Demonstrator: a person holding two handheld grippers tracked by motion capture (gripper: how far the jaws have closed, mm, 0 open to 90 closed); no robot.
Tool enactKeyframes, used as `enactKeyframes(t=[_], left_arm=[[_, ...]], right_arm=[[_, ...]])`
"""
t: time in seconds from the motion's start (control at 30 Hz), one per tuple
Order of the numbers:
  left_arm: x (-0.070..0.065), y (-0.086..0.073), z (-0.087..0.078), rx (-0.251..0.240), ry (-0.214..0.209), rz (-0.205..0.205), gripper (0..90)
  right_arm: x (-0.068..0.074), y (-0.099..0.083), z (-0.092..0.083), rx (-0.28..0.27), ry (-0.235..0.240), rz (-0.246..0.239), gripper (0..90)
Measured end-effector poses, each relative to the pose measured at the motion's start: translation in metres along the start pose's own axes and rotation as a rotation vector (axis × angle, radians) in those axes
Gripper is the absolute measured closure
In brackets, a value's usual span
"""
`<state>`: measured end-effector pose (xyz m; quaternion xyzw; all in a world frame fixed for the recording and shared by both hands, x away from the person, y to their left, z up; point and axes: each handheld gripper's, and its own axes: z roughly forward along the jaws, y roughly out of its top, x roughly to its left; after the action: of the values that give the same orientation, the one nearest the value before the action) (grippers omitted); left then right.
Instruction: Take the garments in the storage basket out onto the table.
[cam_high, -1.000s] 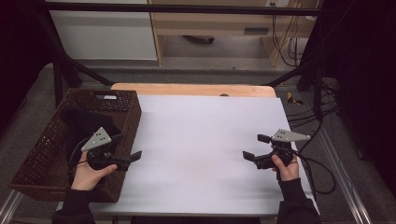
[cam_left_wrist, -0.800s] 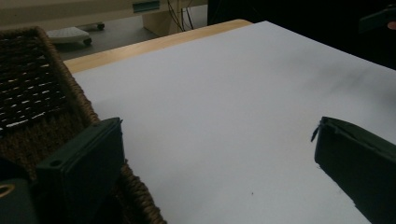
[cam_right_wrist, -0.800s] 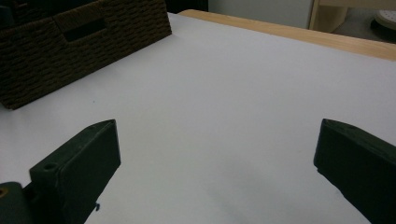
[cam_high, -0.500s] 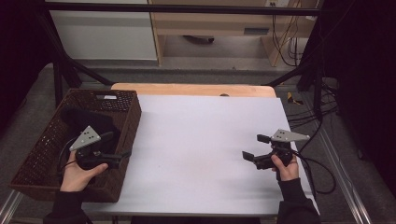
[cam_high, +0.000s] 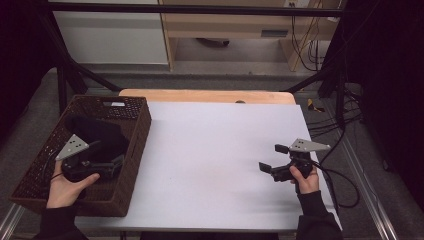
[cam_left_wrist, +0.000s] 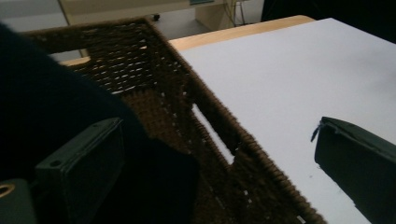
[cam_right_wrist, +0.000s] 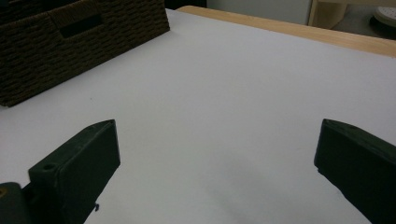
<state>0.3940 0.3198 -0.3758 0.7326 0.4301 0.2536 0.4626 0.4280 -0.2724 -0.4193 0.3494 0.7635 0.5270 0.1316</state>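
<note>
A brown wicker basket (cam_high: 137, 107) stands at the table's left edge, with a black bundle of cloth (cam_high: 97, 131) inside it. My left gripper (cam_high: 112, 160) is down inside the basket near its right wall, beside the cloth, open and holding nothing. In the left gripper view the cloth (cam_left_wrist: 46, 102) lies against the left jaw, and the basket wall (cam_left_wrist: 210, 116) runs between the wide-apart jaws of the left gripper (cam_left_wrist: 217, 126). My right gripper (cam_high: 271, 157) rests low over the white table top (cam_high: 210, 145) at the right, open and empty. Its jaws frame bare table in the right gripper view (cam_right_wrist: 217, 126).
A wooden strip (cam_high: 205, 95) borders the table's far edge. Cables (cam_high: 340, 175) trail off the right side. The basket (cam_right_wrist: 70, 42) sits far left in the right gripper view. Black frame legs (cam_high: 65, 85) stand behind the basket.
My left gripper has moved left from the table beside the basket, over the wall, and down into the basket. The right gripper has stayed still.
</note>
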Motion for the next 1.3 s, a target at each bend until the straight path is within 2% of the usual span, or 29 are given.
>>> enactKeyframes(t=[0.3,0.4,0.43,0.47,0.5,0.63,0.7,0.83,1.23,1.3], left_arm=[[0.013,-0.002,-0.011,-0.01,0.037,-0.035,1.4],[0.015,-0.002,-0.012,-0.009,0.045,-0.033,1.5],[0.018,-0.001,-0.013,0.004,0.069,-0.022,1.4],[0.018,-0.001,-0.013,0.004,0.069,-0.022,1.4],[0.021,-0.002,-0.014,0.006,0.096,-0.019,1.4],[0.027,-0.006,-0.016,0.013,0.108,-0.028,1.4],[0.033,-0.01,-0.018,0.007,0.112,-0.048,1.4],[0.041,-0.009,-0.019,0.016,0.136,-0.045,1.3],[0.059,0.003,-0.01,0.034,0.166,-0.029,1.3],[0.064,0.004,-0.005,0.061,0.18,-0.037,1.3]], right_arm=[[0.0,0.0,0.001,0.004,0.004,0.002,0.5],[0.0,0.0,0.001,0.005,0.001,0.001,0.5],[0.0,0.0,0.001,0.002,-0.001,-0.002,0.5],[0.0,0.0,0.001,0.002,-0.001,-0.001,0.5],[0.0,0.0,0.001,0.003,0.0,0.0,0.5],[0.0,0.0,0.001,0.004,-0.003,-0.001,0.5],[0.0,0.0,0.001,0.007,-0.002,0.001,0.5],[0.0,-0.001,0.002,0.007,-0.005,-0.003,0.5],[-0.001,-0.001,0.001,0.01,-0.008,0.0,0.5],[-0.001,-0.001,0.001,0.007,-0.008,0.001,0.4]])
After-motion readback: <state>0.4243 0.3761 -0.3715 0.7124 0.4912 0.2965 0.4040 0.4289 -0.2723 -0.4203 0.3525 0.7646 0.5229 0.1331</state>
